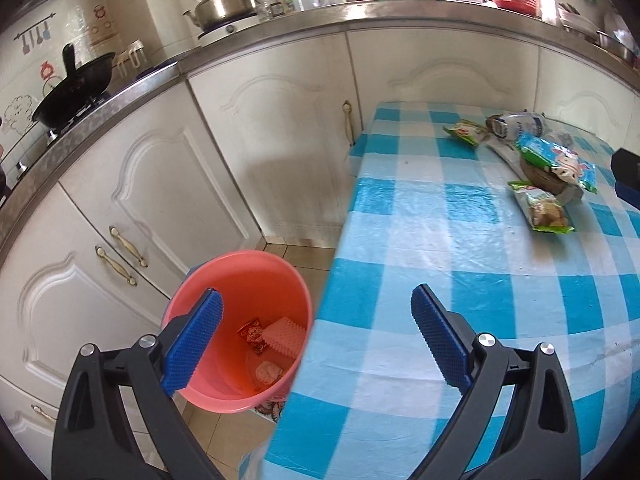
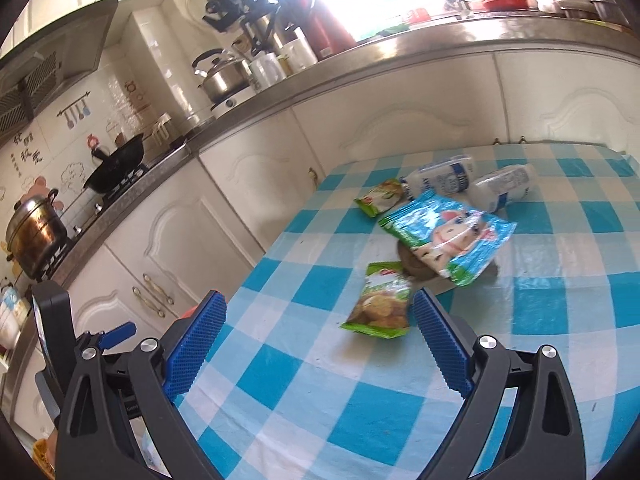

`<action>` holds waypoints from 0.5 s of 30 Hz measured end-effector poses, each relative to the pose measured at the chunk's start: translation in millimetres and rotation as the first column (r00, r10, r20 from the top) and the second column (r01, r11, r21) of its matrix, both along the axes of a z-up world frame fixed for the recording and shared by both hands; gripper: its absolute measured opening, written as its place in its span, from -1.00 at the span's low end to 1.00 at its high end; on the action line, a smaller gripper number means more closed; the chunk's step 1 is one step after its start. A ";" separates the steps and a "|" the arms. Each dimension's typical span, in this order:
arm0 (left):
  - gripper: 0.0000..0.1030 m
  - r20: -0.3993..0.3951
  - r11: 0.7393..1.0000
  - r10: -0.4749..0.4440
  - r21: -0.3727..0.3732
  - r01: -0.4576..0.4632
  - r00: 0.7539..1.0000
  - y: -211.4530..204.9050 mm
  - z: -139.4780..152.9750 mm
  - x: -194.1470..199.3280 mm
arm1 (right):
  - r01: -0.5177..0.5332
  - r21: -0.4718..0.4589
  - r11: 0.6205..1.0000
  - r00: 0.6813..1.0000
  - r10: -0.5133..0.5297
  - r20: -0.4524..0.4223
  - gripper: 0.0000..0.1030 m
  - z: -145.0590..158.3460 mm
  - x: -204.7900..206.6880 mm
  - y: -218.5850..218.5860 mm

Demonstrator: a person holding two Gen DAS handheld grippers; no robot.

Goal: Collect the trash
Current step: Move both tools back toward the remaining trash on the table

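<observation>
Just ahead of the right gripper (image 2: 316, 344), and a little toward its right finger, lies a green snack packet (image 2: 380, 304) flat on the checked counter (image 2: 280, 380). Its long axis runs roughly along the gripper's line of sight, so the spread jaws would close across its narrow width. That gripper stands wide apart and holds nothing. Beyond the packet, farther from the gripper, sit a blue-and-green wrapper (image 2: 448, 236), another small green packet (image 2: 380, 196) and two white bottles (image 2: 472, 184). The left gripper (image 1: 316, 344), also apart and empty, hangs over the counter's left edge above a pink bucket (image 1: 240, 332), well away from the litter. By my reading, the right gripper is the nearer one for the next pick.
</observation>
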State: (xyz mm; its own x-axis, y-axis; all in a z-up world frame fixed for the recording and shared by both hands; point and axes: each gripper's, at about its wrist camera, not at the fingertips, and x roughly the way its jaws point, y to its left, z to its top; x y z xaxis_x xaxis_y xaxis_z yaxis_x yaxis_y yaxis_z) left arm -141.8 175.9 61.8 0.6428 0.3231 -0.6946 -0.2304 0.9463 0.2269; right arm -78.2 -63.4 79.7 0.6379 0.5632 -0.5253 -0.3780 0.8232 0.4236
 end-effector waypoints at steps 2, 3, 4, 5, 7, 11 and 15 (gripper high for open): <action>0.86 -0.002 1.000 -0.015 0.006 0.015 1.000 -8.8 0.8 2.7 | 0.026 0.015 1.000 1.000 -0.026 -0.001 0.82 -0.6 3.4 -11.6; 0.86 -0.004 1.000 -0.023 0.009 0.023 1.000 -13.4 0.7 4.2 | 0.039 0.019 0.999 0.999 -0.039 -0.001 0.82 -1.2 5.2 -17.8; 0.86 -0.007 0.999 -0.029 0.013 0.029 1.000 -17.7 0.7 5.2 | 0.055 0.023 0.998 0.999 -0.055 -0.001 0.82 -1.8 6.8 -24.4; 0.85 -0.010 0.999 -0.035 0.018 0.035 0.999 -22.2 0.4 6.7 | 0.067 0.028 0.997 0.998 -0.067 -0.003 0.82 -2.6 8.3 -30.2; 0.86 -0.019 0.998 -0.049 0.025 0.049 0.999 -31.1 -0.6 9.9 | 0.093 0.043 0.995 0.996 -0.092 -0.011 0.82 -4.4 11.9 -42.6; 0.86 -0.035 0.997 -0.072 0.038 0.074 0.997 -45.3 -2.3 15.1 | 0.142 0.054 0.988 0.990 -0.141 -0.020 0.82 -7.5 18.6 -67.6; 0.86 -0.046 0.994 -0.094 0.045 0.097 0.994 -57.7 -3.8 19.4 | 0.191 0.060 0.980 0.981 -0.189 -0.031 0.82 -11.9 24.5 -89.0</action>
